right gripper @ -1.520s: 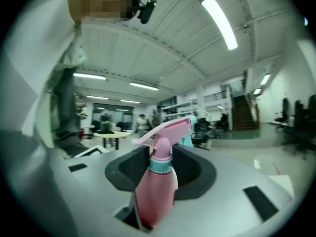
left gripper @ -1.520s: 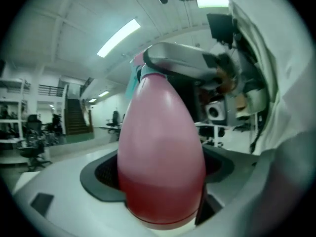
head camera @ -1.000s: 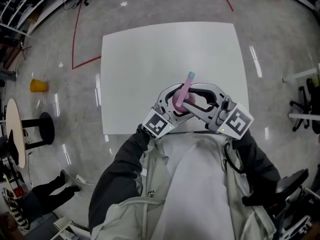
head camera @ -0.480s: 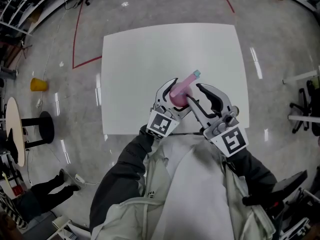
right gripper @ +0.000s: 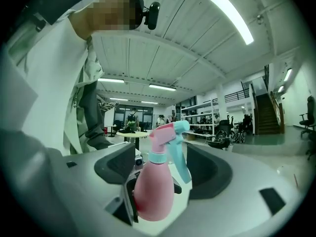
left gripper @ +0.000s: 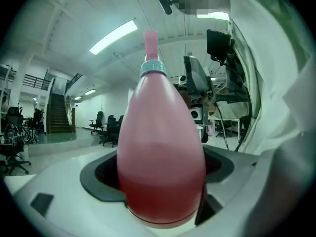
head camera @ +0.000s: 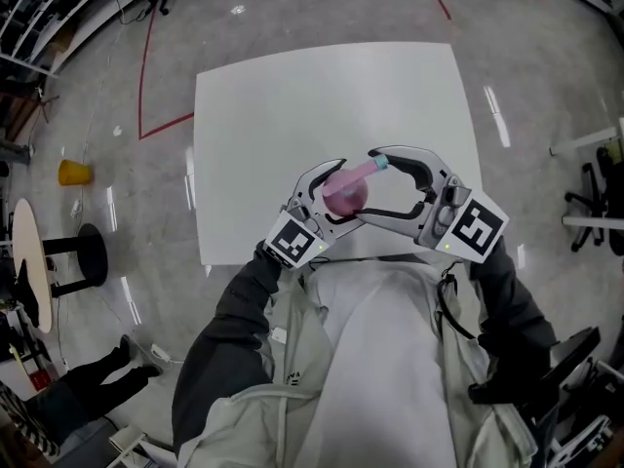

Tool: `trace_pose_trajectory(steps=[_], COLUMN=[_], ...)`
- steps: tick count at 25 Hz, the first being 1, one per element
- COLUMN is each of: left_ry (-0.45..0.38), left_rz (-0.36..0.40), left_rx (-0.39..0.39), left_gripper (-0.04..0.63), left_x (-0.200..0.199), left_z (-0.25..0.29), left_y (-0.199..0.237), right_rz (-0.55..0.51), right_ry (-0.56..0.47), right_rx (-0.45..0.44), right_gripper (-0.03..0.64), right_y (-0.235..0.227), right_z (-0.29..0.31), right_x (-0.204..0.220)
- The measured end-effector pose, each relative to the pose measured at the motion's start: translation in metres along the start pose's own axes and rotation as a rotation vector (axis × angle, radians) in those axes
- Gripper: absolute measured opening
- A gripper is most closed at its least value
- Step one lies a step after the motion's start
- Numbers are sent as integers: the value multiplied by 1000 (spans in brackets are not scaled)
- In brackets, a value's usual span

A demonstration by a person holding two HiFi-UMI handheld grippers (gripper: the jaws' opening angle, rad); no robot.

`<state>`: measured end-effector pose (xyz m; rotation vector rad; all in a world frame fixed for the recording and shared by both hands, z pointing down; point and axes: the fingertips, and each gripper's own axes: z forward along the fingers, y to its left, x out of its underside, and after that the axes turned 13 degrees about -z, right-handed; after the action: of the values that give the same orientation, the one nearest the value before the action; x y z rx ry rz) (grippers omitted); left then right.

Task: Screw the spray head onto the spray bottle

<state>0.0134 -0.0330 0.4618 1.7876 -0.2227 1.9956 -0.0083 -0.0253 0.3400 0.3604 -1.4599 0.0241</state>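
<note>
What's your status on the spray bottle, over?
Left gripper shut on pink spray bottle body. Right gripper open, jaws straddling the spray head, not gripping. Head sits on the neck; tightness can't be judged. Nothing blocking.

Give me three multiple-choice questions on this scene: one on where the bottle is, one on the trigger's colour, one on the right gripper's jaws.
1. Where is the bottle?
A) lying on the table
B) in the left gripper
C) inside a box

2. What colour is the trigger?
A) teal
B) yellow
C) black

3. How do the right gripper's jaws stand?
A) shut on the bottle's base
B) apart, either side of the spray head
C) shut with nothing between them

Answers:
1 B: the left gripper view shows its jaws on the bottle's body, and the head view shows it above the table.
2 A: the right gripper view shows a teal trigger.
3 B: that view shows a gap on each side of the head.
</note>
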Motion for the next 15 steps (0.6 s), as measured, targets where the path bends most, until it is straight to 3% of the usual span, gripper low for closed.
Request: trace_pose_trajectory(steps=[2, 4, 6, 12, 15], left_ry=[-8, -19, -15, 66, 65], left_rz=[-27, -70, -86, -58, -41], left_rx=[-44, -95, -133, -274, -266], left_gripper=[445, 445, 444, 443, 443], left_x=[2, 3, 3, 7, 3], left_z=[-1, -3, -5, -1, 4], left_y=[10, 20, 26, 40, 35], right_rz=[14, 35, 50, 62, 66], right_ry=[-7, -13, -12, 37, 22], right_rx=[29, 65, 88, 102, 100], right_gripper=[306, 187, 126, 126, 127], right_y=[-1, -2, 0, 22, 34], right_z=[4, 3, 2, 17, 23], right_x=[2, 1, -1, -2, -6])
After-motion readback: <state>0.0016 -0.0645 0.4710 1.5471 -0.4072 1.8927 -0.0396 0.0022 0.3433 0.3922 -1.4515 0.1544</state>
